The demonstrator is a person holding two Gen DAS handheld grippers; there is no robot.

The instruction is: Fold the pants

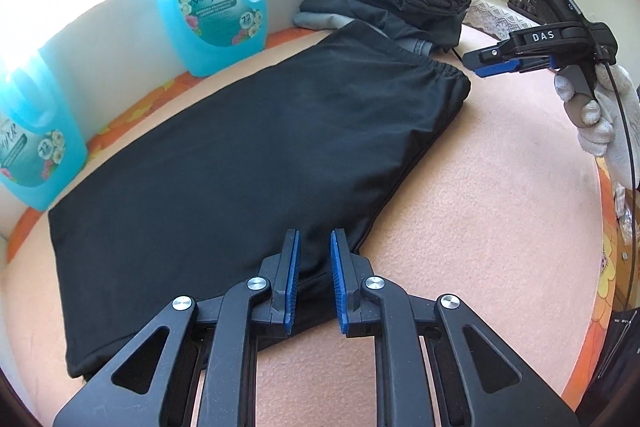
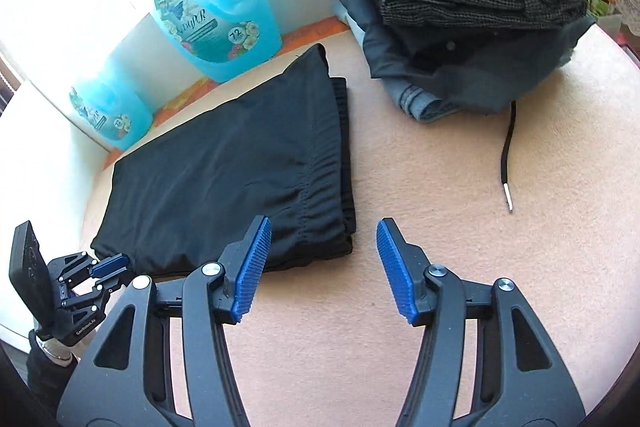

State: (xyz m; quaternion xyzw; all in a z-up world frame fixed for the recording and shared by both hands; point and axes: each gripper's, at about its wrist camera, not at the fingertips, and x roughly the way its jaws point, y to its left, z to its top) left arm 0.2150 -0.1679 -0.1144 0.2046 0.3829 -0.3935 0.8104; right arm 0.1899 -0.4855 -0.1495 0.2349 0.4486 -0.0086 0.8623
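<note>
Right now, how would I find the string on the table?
Start at the pile of folded clothes at the back of the pink table. A thin black string trails out from under the pile toward you. Nothing else is that skinny, and it ends in a white tip.

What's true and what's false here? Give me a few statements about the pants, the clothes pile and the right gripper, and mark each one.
1. The black pants lie folded on the peach cover. True.
2. The right gripper is shut on the waistband. False: its jaws stand open with nothing between them, over bare cover.
3. Blue bottles stand behind the pants, by the wall. True.
4. The pile of folded clothes sits on top of the black pants. False: in the right wrist view it rests beside them, with cover showing between.
5. A black cord with a light tip trails from the pile onto the cover. True.
</note>
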